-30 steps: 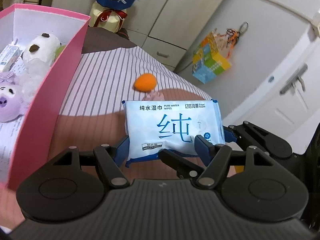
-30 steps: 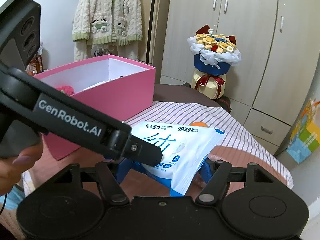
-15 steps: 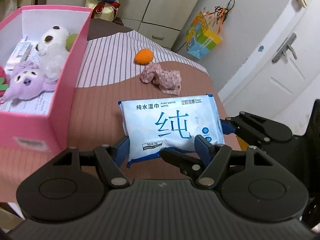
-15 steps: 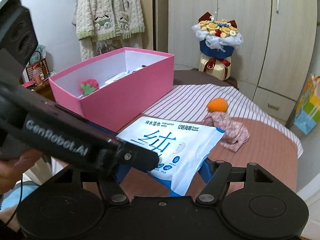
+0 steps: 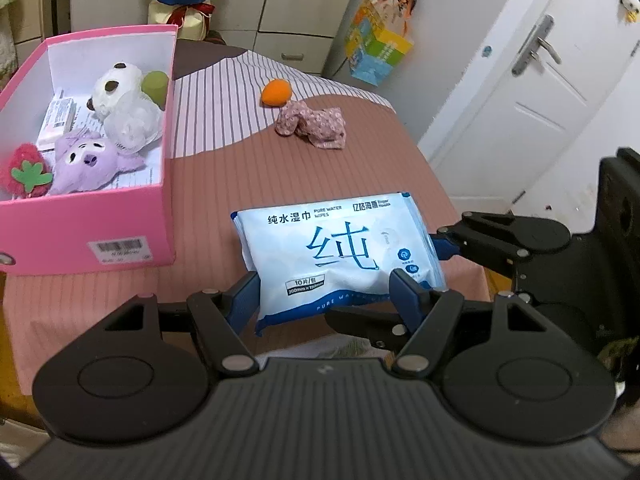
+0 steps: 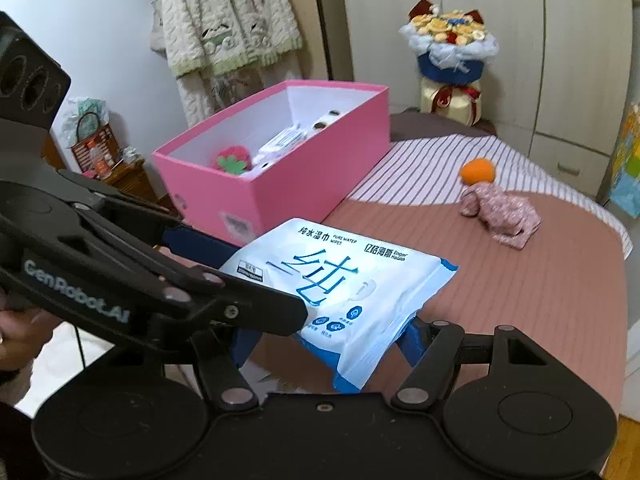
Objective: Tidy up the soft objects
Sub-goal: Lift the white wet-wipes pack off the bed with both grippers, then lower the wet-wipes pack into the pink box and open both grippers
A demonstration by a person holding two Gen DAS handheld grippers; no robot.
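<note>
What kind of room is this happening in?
Most likely a bedroom at home: a wardrobe with drawers along the wall, a knitted cardigan hanging up, and plush toys in a pink box on a cloth-covered table.

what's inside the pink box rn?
Inside the pink box: a white panda plush, a purple plush, a red strawberry plush, a green piece, a small white pack and paper. Anything beneath the toys is covered.
</note>
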